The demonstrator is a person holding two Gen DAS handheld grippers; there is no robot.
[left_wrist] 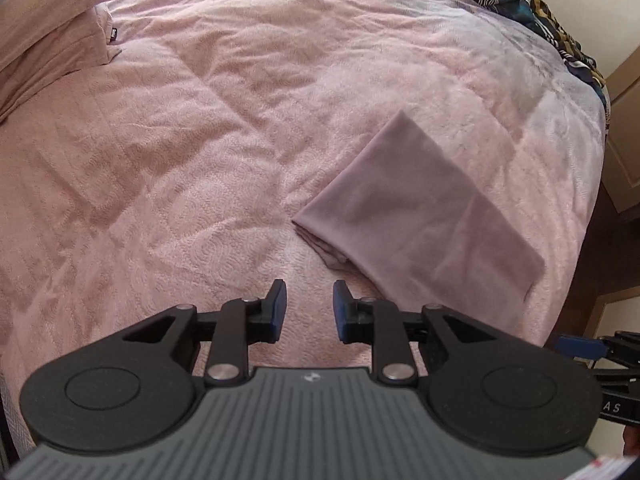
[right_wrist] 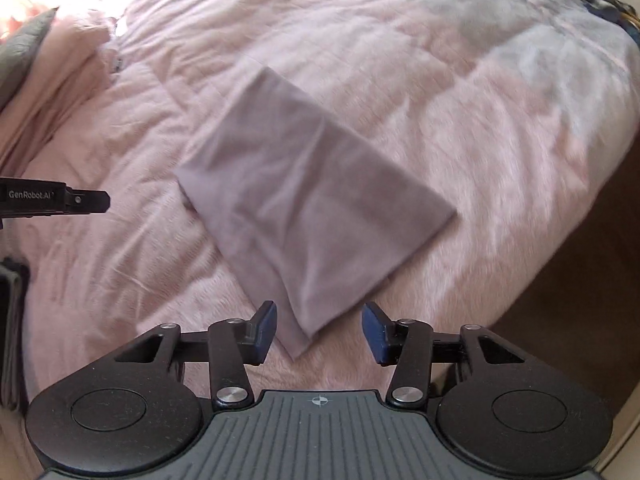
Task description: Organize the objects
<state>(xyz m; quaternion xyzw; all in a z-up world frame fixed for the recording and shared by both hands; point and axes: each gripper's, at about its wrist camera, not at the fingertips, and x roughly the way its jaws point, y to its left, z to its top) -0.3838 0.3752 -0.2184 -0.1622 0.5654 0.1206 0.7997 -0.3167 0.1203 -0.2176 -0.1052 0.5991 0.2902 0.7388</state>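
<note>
A folded mauve cloth (left_wrist: 420,212) lies flat on the pink quilted bedspread (left_wrist: 200,140); it also shows in the right wrist view (right_wrist: 312,208). My left gripper (left_wrist: 309,308) is open and empty, hovering just left of the cloth's near folded corner. My right gripper (right_wrist: 319,330) is open and empty, its jaws standing either side of the cloth's near corner, above it. The left gripper's side shows at the left edge of the right wrist view (right_wrist: 56,198).
A pink pillow (left_wrist: 48,28) lies at the head of the bed, far left. A dark patterned garment (left_wrist: 560,32) lies at the bed's far right edge. The bed's right edge drops to a brown floor (right_wrist: 580,280).
</note>
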